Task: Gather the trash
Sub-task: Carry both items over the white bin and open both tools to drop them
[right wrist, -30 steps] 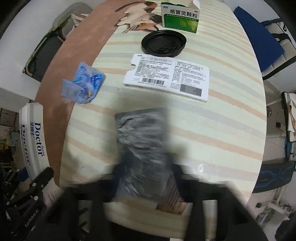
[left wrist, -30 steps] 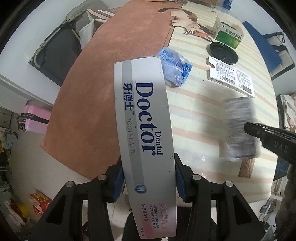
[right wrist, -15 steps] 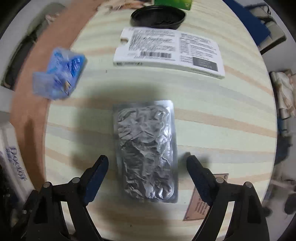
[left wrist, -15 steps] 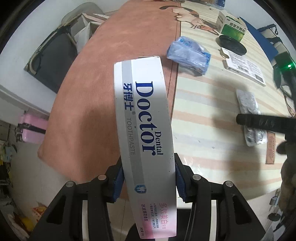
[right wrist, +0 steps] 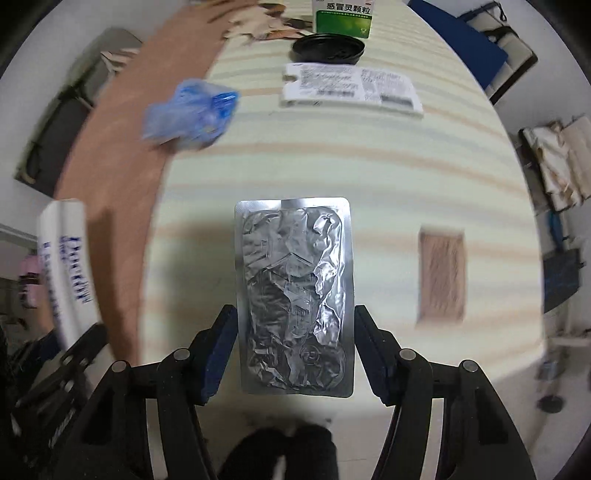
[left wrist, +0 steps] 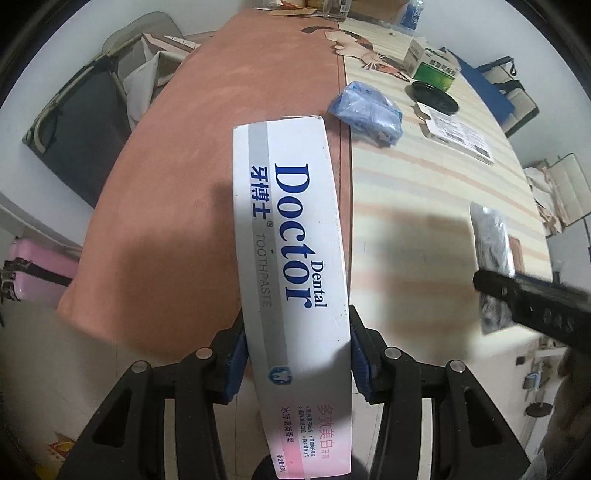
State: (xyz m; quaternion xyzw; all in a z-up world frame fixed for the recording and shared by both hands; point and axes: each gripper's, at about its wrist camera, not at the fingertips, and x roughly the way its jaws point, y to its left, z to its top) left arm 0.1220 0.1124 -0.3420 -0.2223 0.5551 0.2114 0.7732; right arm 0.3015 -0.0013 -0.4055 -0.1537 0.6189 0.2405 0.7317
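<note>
We note the left gripper [left wrist: 297, 362] clamps the toothpaste box [left wrist: 291, 236] above the desk [right wrist: 369, 166] edge. Right gripper [right wrist: 295, 354] fingers, just closing, pinch the foil blister pack [right wrist: 293, 291]; blue wrapper [right wrist: 190, 114] at 10 o'clock.

The striped cloth on the worktop [right wrist: 369, 166] lies bare between the crumpled silver foil blister pack [right wrist: 293, 295] and the white printed flat card [right wrist: 351, 86] beyond it, leaving a wide lane across. To the left the crinkled blue plastic wrapper [right wrist: 190, 114] sits near the cloth's edge; past the card stand the black round plastic lid [right wrist: 328, 48] and the green-and-white medicine box [right wrist: 341, 16]. A small brown rectangular patch [right wrist: 441, 275] lies right of the pack. The long white toothpaste box [left wrist: 295, 258] juts over the bare brown strip of the worktop
</note>
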